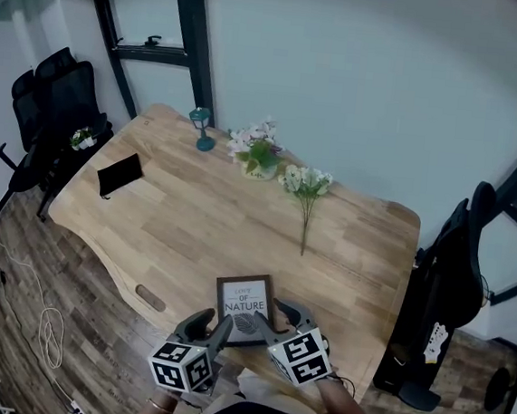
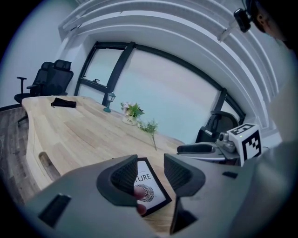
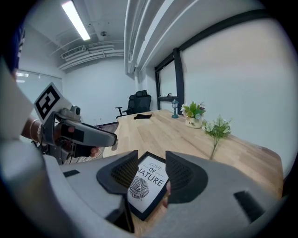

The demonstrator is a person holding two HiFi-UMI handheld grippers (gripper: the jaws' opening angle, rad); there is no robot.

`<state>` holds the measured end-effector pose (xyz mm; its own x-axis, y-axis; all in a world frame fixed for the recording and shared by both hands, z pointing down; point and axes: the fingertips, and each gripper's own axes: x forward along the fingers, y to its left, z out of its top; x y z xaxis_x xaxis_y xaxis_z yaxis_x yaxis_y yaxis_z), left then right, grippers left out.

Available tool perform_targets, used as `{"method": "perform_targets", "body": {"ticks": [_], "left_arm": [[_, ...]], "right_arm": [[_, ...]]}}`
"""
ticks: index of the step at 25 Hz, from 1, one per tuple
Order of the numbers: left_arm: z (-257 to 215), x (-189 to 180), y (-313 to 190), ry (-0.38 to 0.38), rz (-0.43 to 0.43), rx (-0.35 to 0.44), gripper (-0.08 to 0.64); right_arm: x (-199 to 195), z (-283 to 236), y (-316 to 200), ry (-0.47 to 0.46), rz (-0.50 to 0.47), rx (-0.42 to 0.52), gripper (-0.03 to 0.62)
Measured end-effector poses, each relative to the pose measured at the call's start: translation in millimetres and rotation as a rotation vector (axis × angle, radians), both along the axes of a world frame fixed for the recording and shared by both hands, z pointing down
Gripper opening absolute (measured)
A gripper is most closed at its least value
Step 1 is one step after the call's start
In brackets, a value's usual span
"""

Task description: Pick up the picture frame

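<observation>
The picture frame (image 1: pixel 245 308) is black, holds a white print with a leaf, and lies flat on the wooden table (image 1: pixel 193 227) near its front edge. My left gripper (image 1: pixel 213 326) hovers at the frame's near left corner, jaws apart. Along its jaws, the left gripper view shows the frame (image 2: pixel 149 189) lying on the table beyond the left gripper (image 2: pixel 150 174). My right gripper (image 1: pixel 274 326) is at the frame's near right side, also open. In the right gripper view the frame (image 3: pixel 145 185) shows through the gap of the right gripper (image 3: pixel 151 175). Neither gripper holds anything.
Across the table's far half stand a black pouch (image 1: pixel 119 174), a small teal lantern (image 1: pixel 200 129), a potted flower (image 1: pixel 259 158) and a loose flower sprig (image 1: pixel 307 195). A black office chair (image 1: pixel 57 105) is at the left, a dark bag (image 1: pixel 451 284) at the right.
</observation>
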<state>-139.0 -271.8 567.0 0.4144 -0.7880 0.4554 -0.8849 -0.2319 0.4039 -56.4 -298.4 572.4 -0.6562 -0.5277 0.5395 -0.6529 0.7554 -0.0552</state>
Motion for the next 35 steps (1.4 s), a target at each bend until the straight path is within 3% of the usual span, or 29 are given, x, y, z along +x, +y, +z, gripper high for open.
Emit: {"method": "perform_targets", "body": {"ticks": [15, 35], "left_arm": [[42, -11, -9, 0.050, -0.046, -0.106, 0.176], [95, -18, -17, 0.054, -0.072, -0.226, 0.179]], "right_arm": [[-3, 41, -13, 0.061, 0.001, -0.069, 0.161], [0, 92, -22, 0.113, 0.030, -0.165, 0.161]]}}
